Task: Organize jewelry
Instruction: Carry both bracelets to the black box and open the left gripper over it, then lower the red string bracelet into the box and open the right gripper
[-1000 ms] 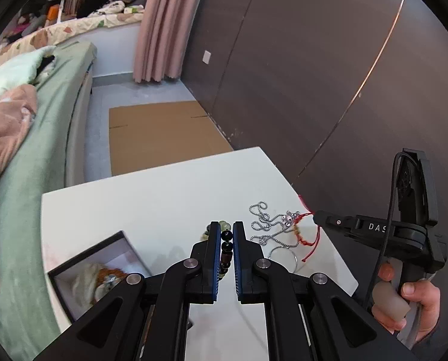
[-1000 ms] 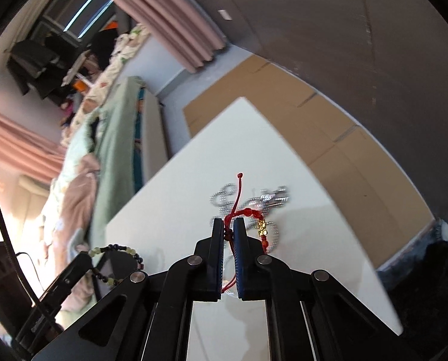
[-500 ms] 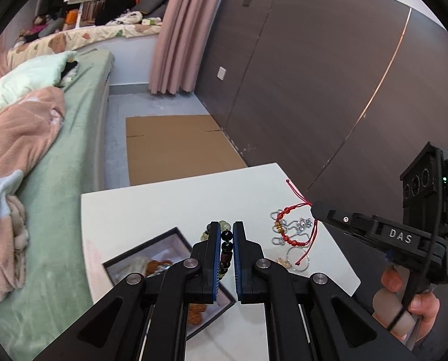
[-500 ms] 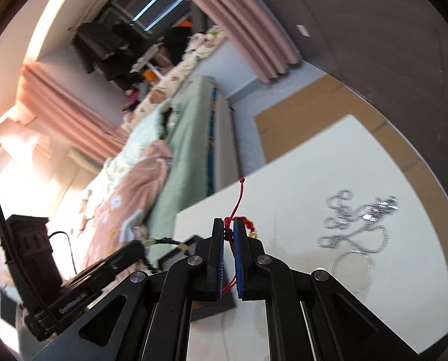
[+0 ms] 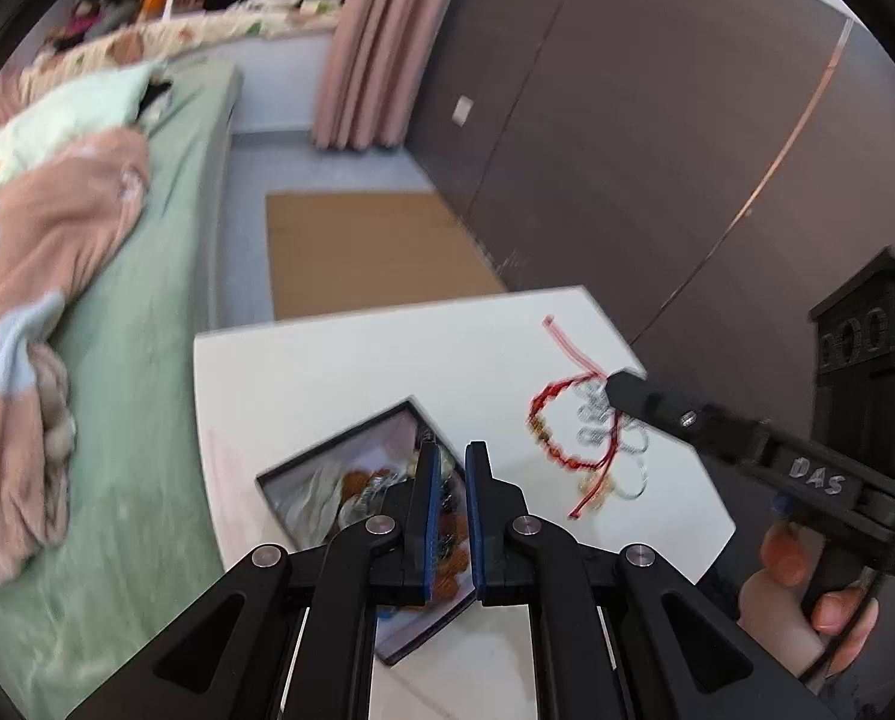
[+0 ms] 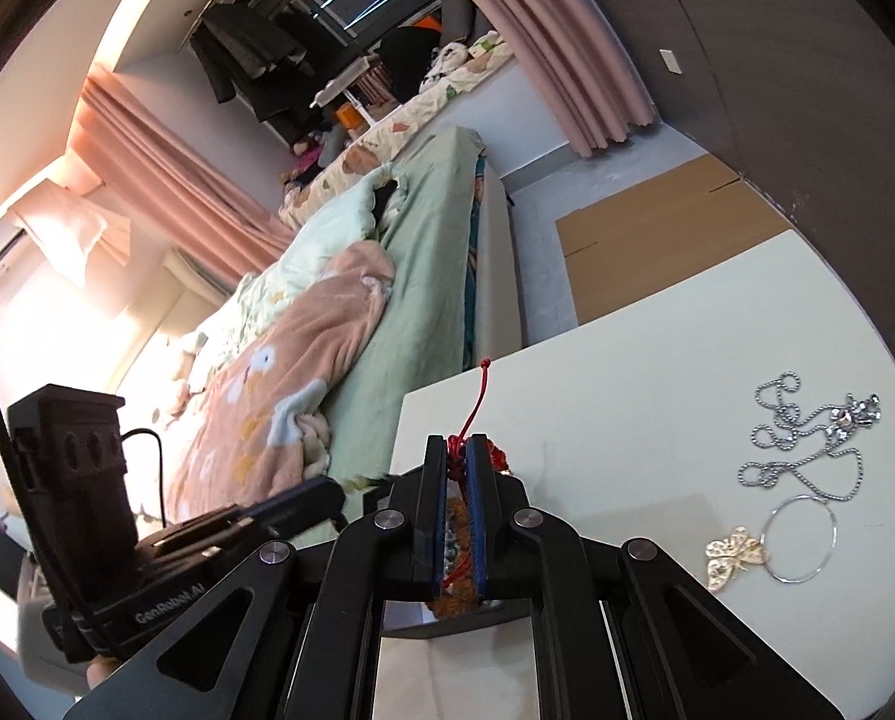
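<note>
1. The left hand-held gripper (image 5: 451, 468) is seen at the lower centre of the left wrist frame, its blue-padded fingers drawn close with a narrow gap; dark beads are glimpsed between them, but the blur there prevents a grip from being confirmed.
2. A black-rimmed jewelry box (image 5: 303, 462) is found directly beneath that gripper on the white surface (image 5: 339, 372); pale and orange-brown items are visible inside it.
3. The right hand-held gripper (image 6: 460, 468) is recorded as pressed together on a red cord bracelet (image 6: 458, 462), one cord end standing up above the finger tips.
4. In the left wrist frame the same bracelet (image 5: 552, 420) is seen hanging as a loop from the right gripper's tip, at the right of centre, above the surface.
5. A silver chain necklace (image 6: 807, 438) is noted lying loose on the surface at the right of the right wrist frame; a thin silver ring (image 6: 798, 540) and a gold butterfly piece (image 6: 735, 555) lie just below it.
6. A green bed (image 5: 147, 312) with a pink blanket is seen at the left, beside the surface.
</note>
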The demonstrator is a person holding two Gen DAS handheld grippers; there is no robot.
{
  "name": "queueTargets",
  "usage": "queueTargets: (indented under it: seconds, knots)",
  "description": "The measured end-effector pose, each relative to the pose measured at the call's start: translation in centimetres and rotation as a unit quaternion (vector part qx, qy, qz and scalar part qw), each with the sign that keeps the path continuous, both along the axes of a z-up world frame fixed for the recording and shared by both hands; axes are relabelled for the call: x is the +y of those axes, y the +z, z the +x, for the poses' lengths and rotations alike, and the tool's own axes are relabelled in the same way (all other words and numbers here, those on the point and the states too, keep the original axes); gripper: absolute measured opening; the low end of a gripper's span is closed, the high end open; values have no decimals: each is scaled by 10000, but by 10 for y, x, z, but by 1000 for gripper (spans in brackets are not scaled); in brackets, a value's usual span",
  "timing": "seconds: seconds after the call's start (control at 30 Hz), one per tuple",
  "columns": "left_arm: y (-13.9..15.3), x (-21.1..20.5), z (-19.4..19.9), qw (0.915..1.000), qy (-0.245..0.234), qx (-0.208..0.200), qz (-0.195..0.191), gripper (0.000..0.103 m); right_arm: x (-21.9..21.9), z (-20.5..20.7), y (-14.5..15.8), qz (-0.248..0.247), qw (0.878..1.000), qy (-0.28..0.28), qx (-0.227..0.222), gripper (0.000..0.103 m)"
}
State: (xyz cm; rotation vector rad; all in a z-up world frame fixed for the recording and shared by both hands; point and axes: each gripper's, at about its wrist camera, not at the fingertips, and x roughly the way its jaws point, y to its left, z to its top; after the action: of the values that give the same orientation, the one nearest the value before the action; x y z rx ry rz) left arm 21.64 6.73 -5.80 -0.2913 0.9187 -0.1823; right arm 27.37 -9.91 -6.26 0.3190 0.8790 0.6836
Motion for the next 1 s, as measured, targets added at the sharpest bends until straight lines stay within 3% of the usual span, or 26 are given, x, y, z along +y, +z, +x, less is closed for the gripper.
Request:
queueTargets:
  seconds: [0.1,0.17,0.2,0.27,0.67,0.73,0.8,0.87,1.0]
  knots:
    - [-8,11,2,9996,149,189,-114,11,5,0,-2,39,10000,40,25,8]
    - [-7,19,0,9994,291,169,-102,26,10,-1,-3,58,9999,85,21,8]
    - [-7,23,0,9993,330,144,-135,53,12,-2,-3,61,9999,110,16,8]
    - [-3,30,-3,9988,443,49,-216,85,16,-4,-3,76,9998,179,3,8]
    - [4,76,-14,9941,1043,-100,-286,86,53,-16,-11,336,9960,811,176,9]
    - [3,82,-14,9932,1117,-87,-316,86,59,-14,-16,177,9957,855,321,20]
    - [1,85,-13,9926,1156,-56,-367,86,56,-12,-20,155,9962,742,422,56]
    - [2,84,-11,9927,1143,-44,-389,86,49,-9,-20,117,9976,547,408,63]
    - [6,77,-9,9936,1049,-106,-396,86,33,-3,-16,119,9982,356,461,63]
